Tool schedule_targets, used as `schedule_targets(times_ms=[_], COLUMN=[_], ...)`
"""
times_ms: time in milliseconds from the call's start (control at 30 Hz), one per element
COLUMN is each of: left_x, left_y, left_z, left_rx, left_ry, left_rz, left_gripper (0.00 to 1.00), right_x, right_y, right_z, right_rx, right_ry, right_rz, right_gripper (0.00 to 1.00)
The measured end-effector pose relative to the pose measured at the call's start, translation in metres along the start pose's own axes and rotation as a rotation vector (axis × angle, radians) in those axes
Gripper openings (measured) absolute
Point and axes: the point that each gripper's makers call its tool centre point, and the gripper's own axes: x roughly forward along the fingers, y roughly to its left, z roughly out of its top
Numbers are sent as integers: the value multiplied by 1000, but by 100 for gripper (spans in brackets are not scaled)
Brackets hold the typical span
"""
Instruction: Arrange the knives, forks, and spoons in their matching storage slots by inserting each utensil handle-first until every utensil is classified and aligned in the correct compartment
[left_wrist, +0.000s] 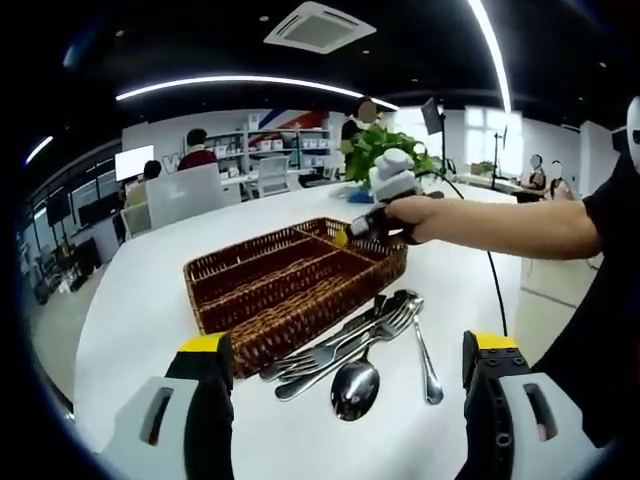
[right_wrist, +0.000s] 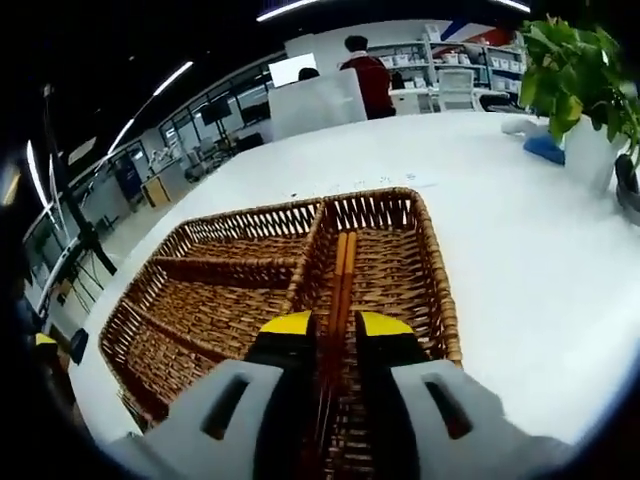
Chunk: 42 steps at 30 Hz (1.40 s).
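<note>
A brown wicker basket (left_wrist: 290, 320) with several long compartments sits mid-table. Against its near wall lies a loose pile of steel forks and spoons (left_wrist: 345, 350); one big spoon (left_wrist: 355, 388) is nearest me. My left gripper (left_wrist: 347, 345) hovers short of the pile, open wide and holding nothing. A hand holds my right gripper (left_wrist: 350, 235) over the basket's far right corner. In the right gripper view, the right gripper (right_wrist: 335, 323) is shut on a pair of thin brown sticks (right_wrist: 343, 270). They point along the right-hand compartment of the basket (right_wrist: 442, 300).
A potted green plant (left_wrist: 385, 150) (right_wrist: 575, 70) stands beyond the basket, with a blue object (right_wrist: 545, 148) beside it. A black cable (left_wrist: 495, 290) trails off the table's right edge. Bare white tabletop (right_wrist: 520, 260) surrounds the basket. People and desks fill the background.
</note>
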Motion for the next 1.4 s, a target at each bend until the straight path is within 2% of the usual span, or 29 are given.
schedule_targets(times_ms=[333,600,767,1033,1400], left_x=[5,7,11,13,11], left_y=[5,14,17,24,34], left_z=[4,7,9,16,17], left_rx=[-4,-19,-26,-36,-55], left_ry=[-2,-10,-12,-33,-44], left_rz=[7,25,29,45,64], left_gripper=[98,98,98,99,99], right_x=[-25,-54,-71,-96,-121], right_y=[15,19,27,33,47], right_z=[11,6,3,-10,-35], right_rx=[-75,-153,-203,-243,-296], right_ry=[-55,-94,-125,-135,-115], right_rz=[49,55,68,83,164], right_gripper=[29,39,50,69,84])
